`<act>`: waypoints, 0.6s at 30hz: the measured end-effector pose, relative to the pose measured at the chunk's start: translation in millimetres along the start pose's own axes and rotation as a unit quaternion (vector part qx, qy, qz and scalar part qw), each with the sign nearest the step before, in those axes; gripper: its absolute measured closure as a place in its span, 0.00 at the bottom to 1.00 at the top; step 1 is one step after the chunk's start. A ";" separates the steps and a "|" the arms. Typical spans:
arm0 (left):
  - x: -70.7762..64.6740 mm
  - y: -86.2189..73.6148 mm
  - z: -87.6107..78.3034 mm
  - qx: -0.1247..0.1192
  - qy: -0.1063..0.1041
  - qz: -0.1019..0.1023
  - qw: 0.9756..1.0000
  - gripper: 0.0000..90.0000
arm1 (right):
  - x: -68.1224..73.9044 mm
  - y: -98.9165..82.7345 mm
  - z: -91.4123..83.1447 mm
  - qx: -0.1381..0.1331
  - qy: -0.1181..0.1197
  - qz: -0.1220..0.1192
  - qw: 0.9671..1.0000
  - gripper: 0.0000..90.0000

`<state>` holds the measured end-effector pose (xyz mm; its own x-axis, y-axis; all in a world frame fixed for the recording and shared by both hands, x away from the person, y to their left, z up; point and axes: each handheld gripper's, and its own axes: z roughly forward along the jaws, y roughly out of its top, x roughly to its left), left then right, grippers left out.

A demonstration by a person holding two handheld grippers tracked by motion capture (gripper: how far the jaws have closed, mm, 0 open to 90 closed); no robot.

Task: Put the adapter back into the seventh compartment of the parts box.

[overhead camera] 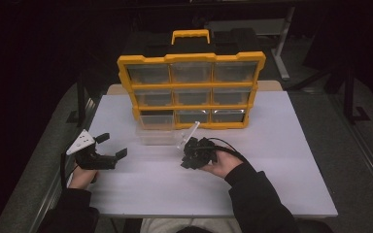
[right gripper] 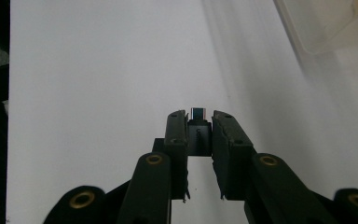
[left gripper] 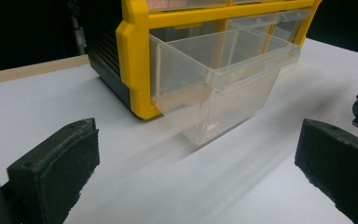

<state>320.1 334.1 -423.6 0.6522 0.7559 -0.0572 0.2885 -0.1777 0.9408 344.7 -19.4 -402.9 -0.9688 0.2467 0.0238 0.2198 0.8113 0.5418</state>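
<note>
Your right gripper (right gripper: 199,122) is clamped on a small dark adapter (right gripper: 199,133), its metal plug end poking out past the pads, held above the white table (right gripper: 98,70). In the high view that gripper (overhead camera: 187,154) sits just in front of the clear drawer (overhead camera: 159,136) pulled out of the yellow organizer (overhead camera: 190,90). Your left gripper (overhead camera: 111,145) has its jaws wide apart, nothing between them, left of the drawer and aimed at it.
</note>
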 end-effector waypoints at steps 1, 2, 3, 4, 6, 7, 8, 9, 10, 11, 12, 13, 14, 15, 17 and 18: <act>0.0 0.0 0.0 0.000 0.000 0.000 1.000 0.00 | -0.4 0.7 -1.3 -0.001 0.000 0.000 1.000 0.83; 0.0 0.0 0.0 0.000 0.000 0.000 1.000 0.00 | -0.6 1.3 -2.6 -0.003 -0.001 0.000 1.000 0.83; 0.0 0.0 0.1 0.000 0.000 0.000 1.000 0.00 | -1.0 1.9 -3.9 -0.004 -0.001 0.000 1.000 0.83; 0.0 0.0 0.0 0.000 0.000 0.000 1.000 0.00 | -1.1 2.5 -5.2 -0.004 -0.002 0.001 1.000 0.83; -0.1 0.0 0.0 -0.001 0.000 -0.001 1.000 0.00 | -1.8 3.6 -7.6 -0.004 -0.002 0.000 1.000 0.83; -0.1 0.0 0.0 -0.001 0.000 -0.001 1.000 0.00 | -2.0 4.1 -8.8 -0.006 -0.003 -0.001 1.000 0.83; 0.0 0.0 0.0 0.000 0.000 -0.001 1.000 0.00 | -2.1 4.6 -10.0 -0.007 -0.004 -0.002 1.000 0.83; 0.0 0.0 0.0 0.000 0.000 -0.001 1.000 0.00 | -2.4 5.2 -11.3 -0.008 -0.004 -0.002 1.000 0.83; -0.1 0.0 0.0 0.000 0.000 -0.001 1.000 0.00 | -2.6 5.6 -12.6 -0.009 -0.003 -0.002 1.000 0.83; -0.1 0.0 0.0 0.000 0.000 0.000 1.000 0.00 | -3.3 5.9 -13.8 -0.013 -0.003 -0.004 1.000 0.83; -0.1 0.0 -0.1 0.000 0.000 0.000 1.000 0.00 | -4.0 6.2 -15.0 -0.017 0.000 -0.005 1.000 0.83; -0.1 0.0 0.0 0.001 0.000 -0.001 1.000 0.00 | -4.0 6.5 -16.6 -0.018 0.002 -0.002 1.000 0.83; 0.0 0.0 0.0 0.001 0.000 0.000 1.000 0.00 | -4.5 6.9 -17.8 -0.020 0.001 -0.003 1.000 0.83; 0.0 0.0 0.0 0.001 0.000 0.000 1.000 0.00 | -4.7 7.2 -19.0 -0.021 0.001 -0.001 1.000 0.83; -0.1 0.0 -0.1 0.001 0.000 0.000 1.000 0.00 | -5.4 7.9 -21.5 -0.024 0.001 -0.002 1.000 0.83; -0.1 0.0 -0.1 0.001 0.000 0.000 1.000 0.00 | -5.5 8.3 -22.9 -0.025 0.001 0.000 1.000 0.83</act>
<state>320.0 334.1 -423.6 0.6527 0.7555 -0.0566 0.2890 -0.1792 0.9404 349.2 -26.1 -379.3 -0.9692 0.2451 0.0254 0.2136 0.7842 0.5826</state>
